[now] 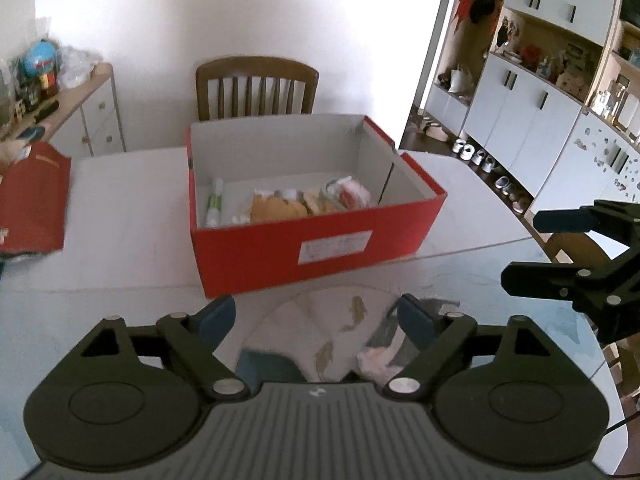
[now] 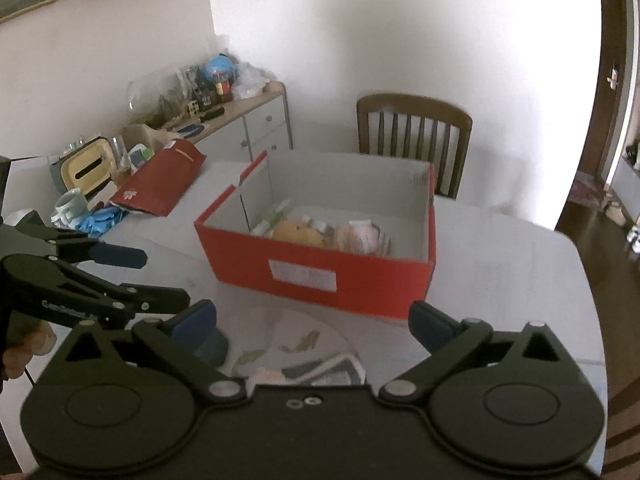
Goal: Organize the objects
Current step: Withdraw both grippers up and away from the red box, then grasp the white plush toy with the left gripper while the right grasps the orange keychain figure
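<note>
Both tools, left (image 1: 316,316) and right (image 2: 314,322), spread apart, empty, above patterned folded cloth (image 1: 340,332) just before red cardboard box (image 1: 320,252).

Two black grippers, left gripper (image 1: 316,320) and right gripper (image 2: 314,326), each with two round discs, jointed link arms and silver screws. Blue pads (image 1: 216,316) on the fingertips. Ribbed grey housing on the left, white lettering along one arm.

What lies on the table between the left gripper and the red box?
A folded cloth with fish print lies under the open left gripper, just before the red box; beyond its edge, a bare table strip. The left wrist view shows it.
</note>
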`<state>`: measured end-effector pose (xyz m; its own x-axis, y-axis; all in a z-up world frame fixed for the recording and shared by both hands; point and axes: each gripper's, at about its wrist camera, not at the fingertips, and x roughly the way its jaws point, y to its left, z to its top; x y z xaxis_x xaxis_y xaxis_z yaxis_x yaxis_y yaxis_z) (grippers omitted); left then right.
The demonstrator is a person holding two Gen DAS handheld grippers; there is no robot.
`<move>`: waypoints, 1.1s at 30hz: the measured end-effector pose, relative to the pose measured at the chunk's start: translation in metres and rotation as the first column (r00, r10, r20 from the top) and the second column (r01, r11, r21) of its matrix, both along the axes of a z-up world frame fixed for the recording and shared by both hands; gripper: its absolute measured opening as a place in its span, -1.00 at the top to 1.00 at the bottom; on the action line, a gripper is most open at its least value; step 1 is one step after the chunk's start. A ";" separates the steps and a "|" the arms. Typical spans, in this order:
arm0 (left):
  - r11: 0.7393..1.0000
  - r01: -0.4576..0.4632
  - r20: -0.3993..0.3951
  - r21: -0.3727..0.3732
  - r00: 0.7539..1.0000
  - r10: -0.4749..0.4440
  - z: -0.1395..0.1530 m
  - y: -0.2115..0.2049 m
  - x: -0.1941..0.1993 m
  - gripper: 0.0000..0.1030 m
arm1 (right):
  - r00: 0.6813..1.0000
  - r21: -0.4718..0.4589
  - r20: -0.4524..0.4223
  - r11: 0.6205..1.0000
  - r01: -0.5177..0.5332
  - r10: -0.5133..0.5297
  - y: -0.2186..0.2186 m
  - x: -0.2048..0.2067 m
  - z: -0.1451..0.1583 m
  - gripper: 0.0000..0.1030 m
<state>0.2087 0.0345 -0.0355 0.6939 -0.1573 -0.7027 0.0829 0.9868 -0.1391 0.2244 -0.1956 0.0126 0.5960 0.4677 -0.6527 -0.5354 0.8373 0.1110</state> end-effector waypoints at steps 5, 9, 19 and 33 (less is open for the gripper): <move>0.998 -0.046 -0.024 -0.036 0.999 0.045 -0.017 0.005 -0.014 -1.00 | 1.000 -0.011 -0.020 1.000 0.000 0.000 -0.004 -0.015 -0.014 -0.99; 0.996 -0.070 -0.044 -0.060 0.997 0.068 -0.031 0.008 -0.025 -1.00 | 1.000 -0.042 -0.023 0.999 -0.012 0.011 -0.003 -0.030 -0.028 -0.99; 0.995 -0.092 -0.122 0.022 0.988 0.094 -0.080 -0.003 -0.049 -1.00 | 0.987 -0.092 -0.134 0.991 -0.099 0.086 0.013 -0.068 -0.077 -0.98; 0.994 -0.068 -0.163 0.082 0.983 0.081 -0.115 -0.018 -0.058 -1.00 | 0.960 -0.169 -0.226 0.964 -0.206 0.166 0.040 -0.102 -0.123 -0.86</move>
<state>0.1511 0.0168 -0.1506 0.5745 -0.0509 -0.8169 -0.0095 0.9976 -0.0689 0.1220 -0.1560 -0.1099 0.3522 0.4129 -0.8399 -0.6655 0.7415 0.0854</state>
